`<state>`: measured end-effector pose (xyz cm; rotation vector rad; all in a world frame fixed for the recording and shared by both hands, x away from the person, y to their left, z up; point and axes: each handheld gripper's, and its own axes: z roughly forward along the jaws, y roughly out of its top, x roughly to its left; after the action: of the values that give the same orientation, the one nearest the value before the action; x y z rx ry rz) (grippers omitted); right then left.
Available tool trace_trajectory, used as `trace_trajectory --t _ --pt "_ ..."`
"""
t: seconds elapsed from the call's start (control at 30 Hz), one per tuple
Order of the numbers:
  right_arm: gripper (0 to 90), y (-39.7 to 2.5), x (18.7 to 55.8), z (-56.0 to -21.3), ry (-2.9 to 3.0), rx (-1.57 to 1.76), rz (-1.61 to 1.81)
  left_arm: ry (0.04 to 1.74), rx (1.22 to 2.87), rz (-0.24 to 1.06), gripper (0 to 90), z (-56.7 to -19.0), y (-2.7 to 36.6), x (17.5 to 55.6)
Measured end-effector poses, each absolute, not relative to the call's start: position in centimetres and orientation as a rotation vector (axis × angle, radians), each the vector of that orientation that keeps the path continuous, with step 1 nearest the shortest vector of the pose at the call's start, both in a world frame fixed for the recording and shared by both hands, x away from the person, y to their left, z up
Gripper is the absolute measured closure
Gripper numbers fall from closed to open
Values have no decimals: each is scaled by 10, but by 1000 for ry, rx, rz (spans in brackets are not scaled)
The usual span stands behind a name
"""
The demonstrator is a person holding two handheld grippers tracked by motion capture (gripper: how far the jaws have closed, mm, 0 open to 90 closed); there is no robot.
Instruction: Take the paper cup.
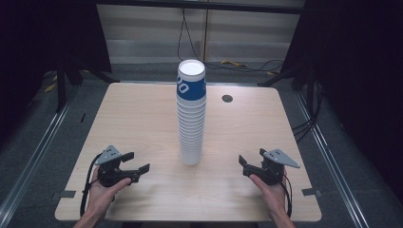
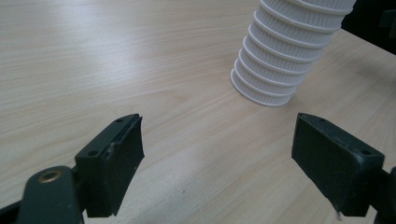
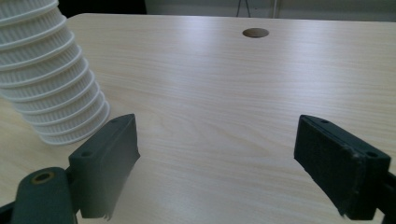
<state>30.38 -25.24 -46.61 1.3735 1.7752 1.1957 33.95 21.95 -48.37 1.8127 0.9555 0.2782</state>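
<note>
here a tall stack of white paper cups [image 1: 191, 114], its top cup banded blue, stands upright at the middle of the wooden worktop [image 1: 138, 118]. the left hand-held gripper [image 1: 135, 162] rests to the stack's left, jaws spread wide and empty. the right hand-held gripper [image 1: 251, 162] sits to the stack's right, also wide and empty. a round cable hole [image 1: 227, 98] lies behind the stack.
</note>
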Motion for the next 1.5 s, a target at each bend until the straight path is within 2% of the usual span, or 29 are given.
trace_trajectory --t 0.1,0.67,0.93,1.5 --pt "159 -253 305 -466 1786 1397 1221 955 1815 280 167 -484 220 340" --pt "146 -248 311 -450 1907 1369 1314 929 1836 294 165 -482 219 340" --pt "156 -239 312 -433 1970 1279 1362 902 1845 304 159 -481 219 336" --pt "155 -206 342 -385 2057 1067 1475 879 1836 307 179 -478 217 335"
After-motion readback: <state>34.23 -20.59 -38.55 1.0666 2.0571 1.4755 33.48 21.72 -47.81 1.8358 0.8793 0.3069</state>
